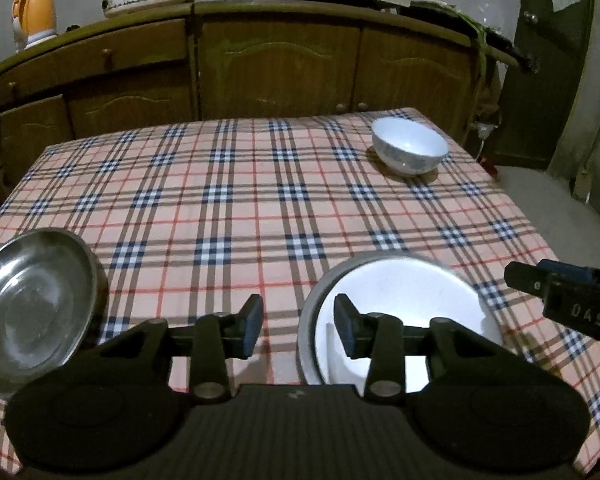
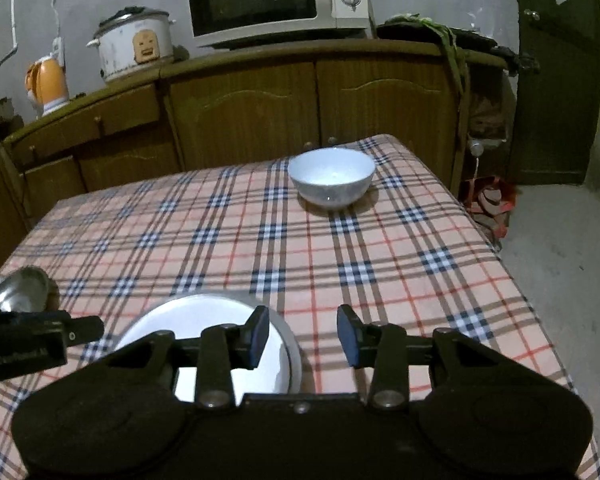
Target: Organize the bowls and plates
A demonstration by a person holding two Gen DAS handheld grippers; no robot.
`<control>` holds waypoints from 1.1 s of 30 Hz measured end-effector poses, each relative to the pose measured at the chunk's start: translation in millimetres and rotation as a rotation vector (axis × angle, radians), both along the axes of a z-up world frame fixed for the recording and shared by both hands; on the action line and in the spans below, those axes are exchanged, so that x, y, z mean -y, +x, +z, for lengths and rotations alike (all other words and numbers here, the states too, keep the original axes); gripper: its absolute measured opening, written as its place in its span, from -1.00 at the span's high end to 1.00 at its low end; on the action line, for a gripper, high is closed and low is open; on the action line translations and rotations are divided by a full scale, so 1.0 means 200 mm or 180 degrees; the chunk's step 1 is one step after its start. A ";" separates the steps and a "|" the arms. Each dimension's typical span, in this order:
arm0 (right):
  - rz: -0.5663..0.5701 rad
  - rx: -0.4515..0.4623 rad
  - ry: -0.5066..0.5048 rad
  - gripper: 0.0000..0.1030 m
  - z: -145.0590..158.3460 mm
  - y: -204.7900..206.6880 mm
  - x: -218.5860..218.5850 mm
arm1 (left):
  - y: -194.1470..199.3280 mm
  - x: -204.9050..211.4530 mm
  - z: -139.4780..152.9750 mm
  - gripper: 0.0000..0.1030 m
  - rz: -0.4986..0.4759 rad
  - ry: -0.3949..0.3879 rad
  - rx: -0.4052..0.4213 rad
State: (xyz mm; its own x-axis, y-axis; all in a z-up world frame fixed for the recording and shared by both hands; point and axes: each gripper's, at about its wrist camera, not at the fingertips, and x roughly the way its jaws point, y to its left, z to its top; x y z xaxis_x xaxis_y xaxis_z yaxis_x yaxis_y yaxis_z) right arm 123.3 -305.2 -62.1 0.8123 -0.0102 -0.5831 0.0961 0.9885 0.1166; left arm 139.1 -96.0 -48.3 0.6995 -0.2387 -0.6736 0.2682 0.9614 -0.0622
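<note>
A white plate (image 1: pixel 412 292) lies inside a wider grey metal dish (image 1: pixel 314 304) near the table's front edge. My left gripper (image 1: pixel 299 330) is open and straddles the stack's left rim, with one finger over the white plate and the other over the cloth; the pads touch nothing. My right gripper (image 2: pixel 303 338) is open in the same way over the right rim of the white plate (image 2: pixel 196 320). A shiny steel dish (image 1: pixel 32 300) sits at the front left. A white bowl (image 2: pixel 332 176) stands upright at the far right corner.
The plaid tablecloth (image 1: pixel 220 200) covers the table, which drops to the floor (image 2: pixel 560 260) on the right. Behind the table are wooden cabinets (image 1: pixel 280 64) carrying a microwave (image 2: pixel 276 0), a rice cooker (image 2: pixel 134 46) and an orange kettle (image 2: pixel 48 80).
</note>
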 end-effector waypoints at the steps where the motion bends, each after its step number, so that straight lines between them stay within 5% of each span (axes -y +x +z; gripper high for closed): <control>1: -0.0013 0.0014 0.0018 0.05 0.01 0.01 0.01 | 0.01 0.01 0.01 0.17 -0.0006 0.0012 0.0022; 14: -0.0037 0.0178 0.0058 -0.10 0.12 0.05 0.10 | 0.07 0.11 0.12 0.06 -0.0096 0.0136 0.0235; 33: -0.0132 0.0178 0.0122 -0.21 0.09 0.24 0.27 | 0.27 0.27 0.13 -0.03 -0.0249 0.0302 0.0275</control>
State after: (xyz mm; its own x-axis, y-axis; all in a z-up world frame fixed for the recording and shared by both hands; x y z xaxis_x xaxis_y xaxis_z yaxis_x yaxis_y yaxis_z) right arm 171.0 -358.8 -43.5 0.8429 -0.0229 -0.5375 0.1290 0.9786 0.1606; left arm 192.3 -149.1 -22.1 0.7376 -0.2330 -0.6338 0.3429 0.9378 0.0543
